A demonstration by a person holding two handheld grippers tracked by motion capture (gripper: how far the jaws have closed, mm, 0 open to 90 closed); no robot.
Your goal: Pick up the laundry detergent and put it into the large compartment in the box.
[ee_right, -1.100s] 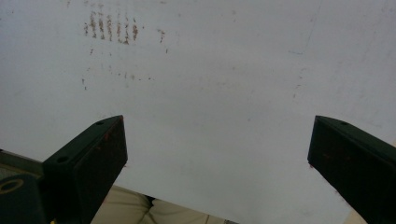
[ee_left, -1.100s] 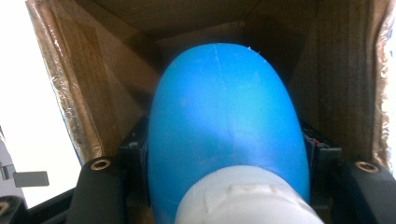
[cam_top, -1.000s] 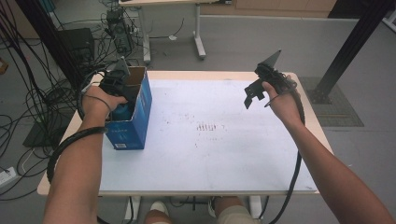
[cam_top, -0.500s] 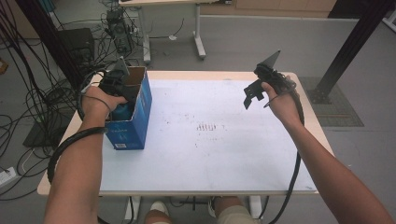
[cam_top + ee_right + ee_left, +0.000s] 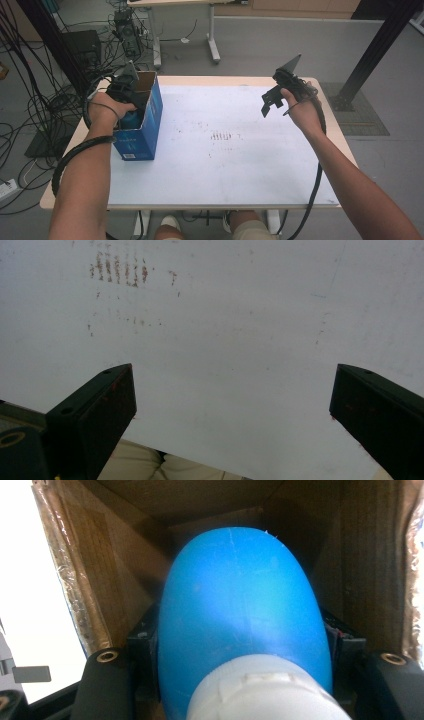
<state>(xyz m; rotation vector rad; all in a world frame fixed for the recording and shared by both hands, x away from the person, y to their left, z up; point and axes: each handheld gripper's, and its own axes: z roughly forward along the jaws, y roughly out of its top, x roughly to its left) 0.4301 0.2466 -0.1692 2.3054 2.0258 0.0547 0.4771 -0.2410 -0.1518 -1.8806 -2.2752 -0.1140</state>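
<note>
Tabletop (image 5: 240, 165) white and faintly stained with brown marks spreads under the right gripper (image 5: 232, 405), whose jaws stand wide apart with nothing between them, held above the sheet's far right part. Grey floor, cables and another desk's legs lie beyond it. Left gripper (image 5: 125, 92) sits inside the open blue cardboard box (image 5: 145, 130) at the table's left edge, clamped on a blue bottle (image 5: 240, 615), cardboard walls close on both sides.

An open blue cardboard box (image 5: 142, 125) stands at the left edge of the white surface (image 5: 225, 165). The left tool (image 5: 127, 90) reaches into it, clamping a rounded blue plastic bottle (image 5: 240, 615). The right tool (image 5: 272, 100) hangs above the surface's far right.
</note>
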